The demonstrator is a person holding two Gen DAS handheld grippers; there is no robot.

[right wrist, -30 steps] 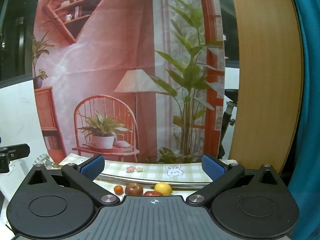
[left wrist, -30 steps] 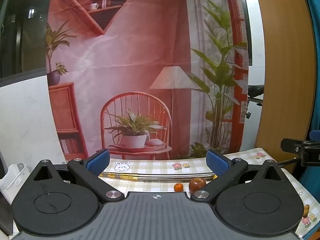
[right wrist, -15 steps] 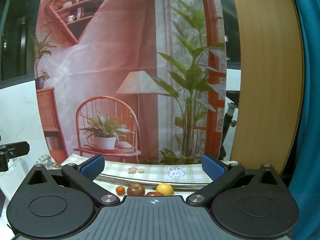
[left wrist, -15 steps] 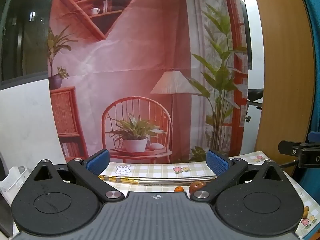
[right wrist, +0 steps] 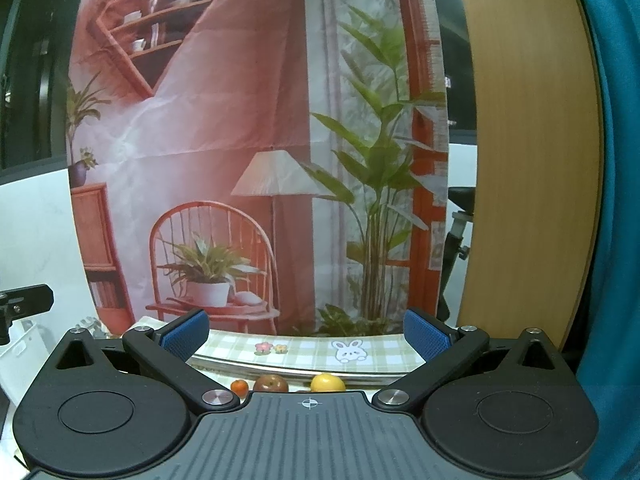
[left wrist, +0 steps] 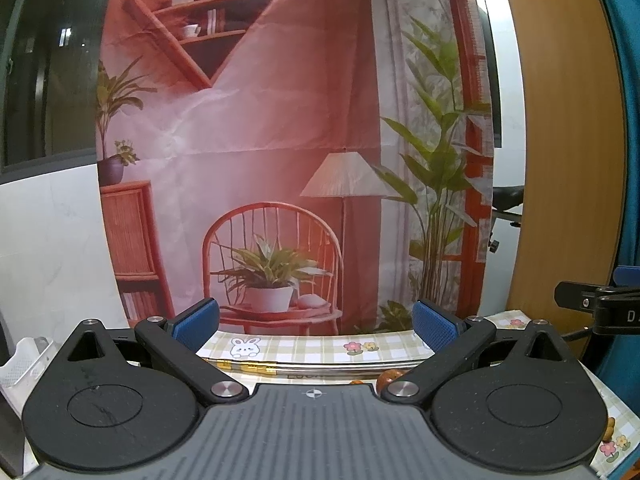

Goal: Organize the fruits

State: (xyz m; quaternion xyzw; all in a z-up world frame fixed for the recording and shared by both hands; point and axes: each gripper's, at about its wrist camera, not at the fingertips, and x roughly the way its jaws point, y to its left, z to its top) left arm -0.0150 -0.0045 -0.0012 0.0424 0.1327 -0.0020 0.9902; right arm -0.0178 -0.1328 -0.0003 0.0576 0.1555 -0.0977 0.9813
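Both tongs, left tongs (left wrist: 315,320) and right tongs (right wrist: 306,332), are wide apart, holding nothing. The yellow fruit (right wrist: 327,383) looks round and smooth, so it may roll; squeeze its middle gently.

In the right wrist view, the tongs' black body covers the lower parts of the small orange (right wrist: 239,387), the reddish apple (right wrist: 271,383) and the yellow fruit (right wrist: 327,382); a dark sliver between the last 2 is too hidden to name. In the left wrist view, only a scrap of 1 reddish fruit (left wrist: 385,379) shows. The white basket (left wrist: 25,362) at the table's left edge is cut off.
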